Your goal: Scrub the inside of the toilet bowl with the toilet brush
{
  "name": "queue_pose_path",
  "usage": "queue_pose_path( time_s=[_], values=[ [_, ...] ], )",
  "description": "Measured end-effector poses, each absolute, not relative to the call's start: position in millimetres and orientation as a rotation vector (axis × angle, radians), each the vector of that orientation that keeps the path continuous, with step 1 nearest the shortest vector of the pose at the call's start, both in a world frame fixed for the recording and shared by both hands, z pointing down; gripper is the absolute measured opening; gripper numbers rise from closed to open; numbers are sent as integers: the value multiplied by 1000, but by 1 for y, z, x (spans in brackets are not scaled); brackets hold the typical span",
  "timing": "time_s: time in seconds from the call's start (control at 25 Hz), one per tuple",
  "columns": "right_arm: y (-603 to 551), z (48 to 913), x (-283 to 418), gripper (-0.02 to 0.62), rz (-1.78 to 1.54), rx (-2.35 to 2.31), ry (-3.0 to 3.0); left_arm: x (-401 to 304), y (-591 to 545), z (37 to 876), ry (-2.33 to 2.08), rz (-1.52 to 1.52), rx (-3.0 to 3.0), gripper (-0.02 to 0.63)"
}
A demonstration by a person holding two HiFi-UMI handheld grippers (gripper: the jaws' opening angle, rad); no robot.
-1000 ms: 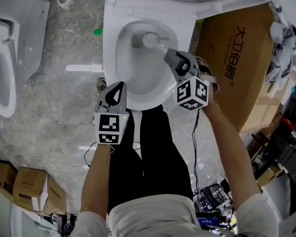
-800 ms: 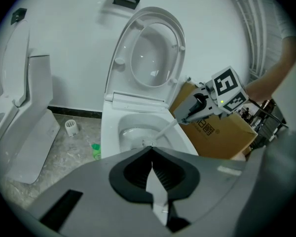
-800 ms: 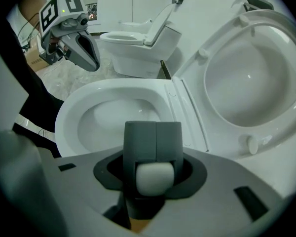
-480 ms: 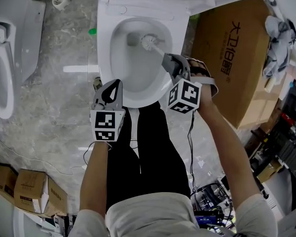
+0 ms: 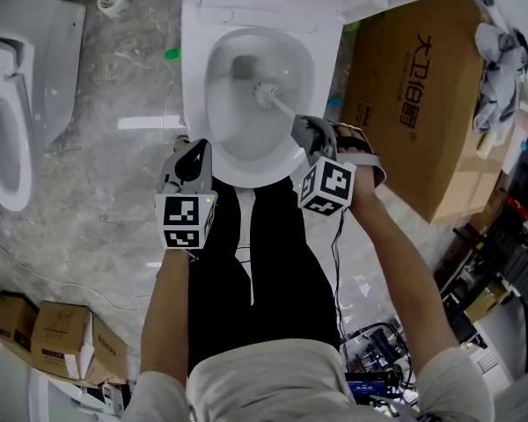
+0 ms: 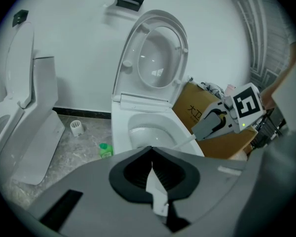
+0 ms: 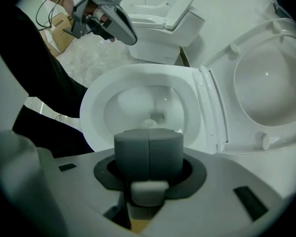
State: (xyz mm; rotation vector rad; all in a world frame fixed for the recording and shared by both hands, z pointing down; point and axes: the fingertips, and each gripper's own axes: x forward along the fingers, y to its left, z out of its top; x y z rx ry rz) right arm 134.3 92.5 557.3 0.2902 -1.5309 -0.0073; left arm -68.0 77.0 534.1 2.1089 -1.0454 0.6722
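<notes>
as right hand-held gripper (image 5: 304, 126) grips toilet brush (image 5: 266, 95), bristles inside bowl (image 5: 196, 86).

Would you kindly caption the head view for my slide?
Right gripper holds toilet brush in toilet bowl; left gripper hovers shut.

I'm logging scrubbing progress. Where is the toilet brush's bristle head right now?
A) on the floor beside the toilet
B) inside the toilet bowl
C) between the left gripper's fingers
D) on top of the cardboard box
B: in the head view the toilet brush has its bristle head down inside the toilet bowl, and its handle runs up to the right gripper, which is shut on it.
</notes>
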Motion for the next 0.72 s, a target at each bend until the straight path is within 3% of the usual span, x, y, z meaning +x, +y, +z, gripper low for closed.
queue_pose_path(
  time_s=[0.72],
  values=[
    [114, 544, 37, 153, 191, 298, -1690, -115, 64, 539, -1021, 697, 2096, 11]
  ],
)
